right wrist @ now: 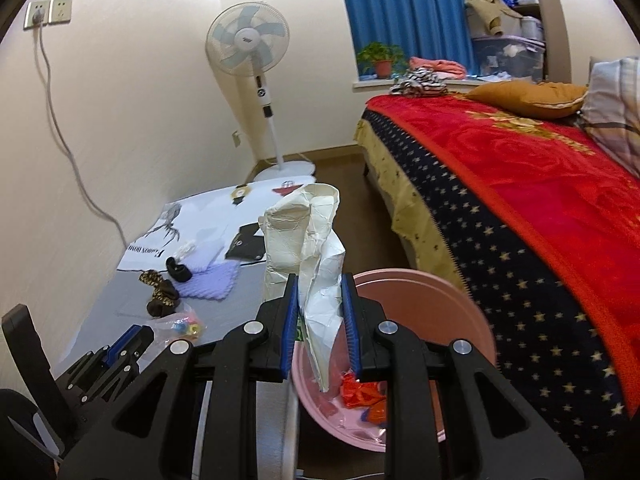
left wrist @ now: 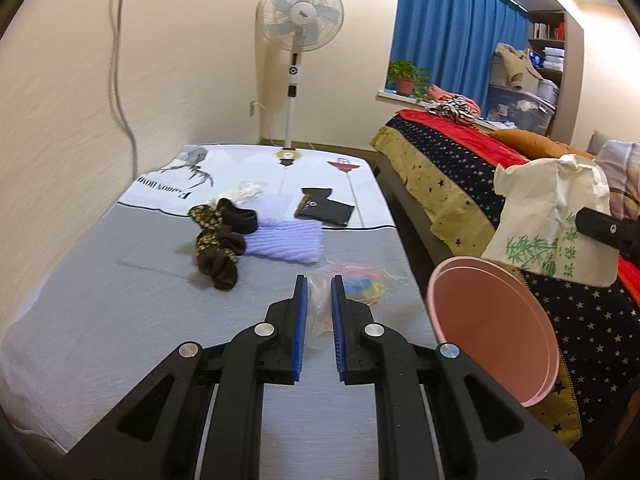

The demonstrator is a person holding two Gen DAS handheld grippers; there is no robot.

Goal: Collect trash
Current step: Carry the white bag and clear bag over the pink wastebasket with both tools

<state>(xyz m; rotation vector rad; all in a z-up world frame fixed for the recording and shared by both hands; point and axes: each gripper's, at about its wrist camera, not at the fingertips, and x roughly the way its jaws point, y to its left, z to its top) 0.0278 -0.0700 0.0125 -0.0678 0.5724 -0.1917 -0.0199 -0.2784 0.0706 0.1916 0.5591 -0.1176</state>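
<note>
My right gripper (right wrist: pixel 320 292) is shut on a crumpled white paper bag (right wrist: pixel 308 240) with green print and holds it above the pink bin (right wrist: pixel 472 320). The bag (left wrist: pixel 556 216) and bin (left wrist: pixel 496 320) also show in the left wrist view, at the right. Red wrappers (right wrist: pixel 360 394) lie in the bin. My left gripper (left wrist: pixel 319 292) is open and hovers low over the grey mat (left wrist: pixel 120 300), its jaws on either side of a clear plastic bag (left wrist: pixel 360 284) with coloured bits inside. That bag (right wrist: pixel 180 326) lies just past the left gripper (right wrist: pixel 124 344).
Brown patterned socks (left wrist: pixel 216 244), a lilac knit piece (left wrist: pixel 284 240) and a black pouch (left wrist: pixel 324 208) lie farther along the mat. A bed with a starred cover and red blanket (right wrist: pixel 540 208) fills the right. A standing fan (left wrist: pixel 298 20) stands at the far wall.
</note>
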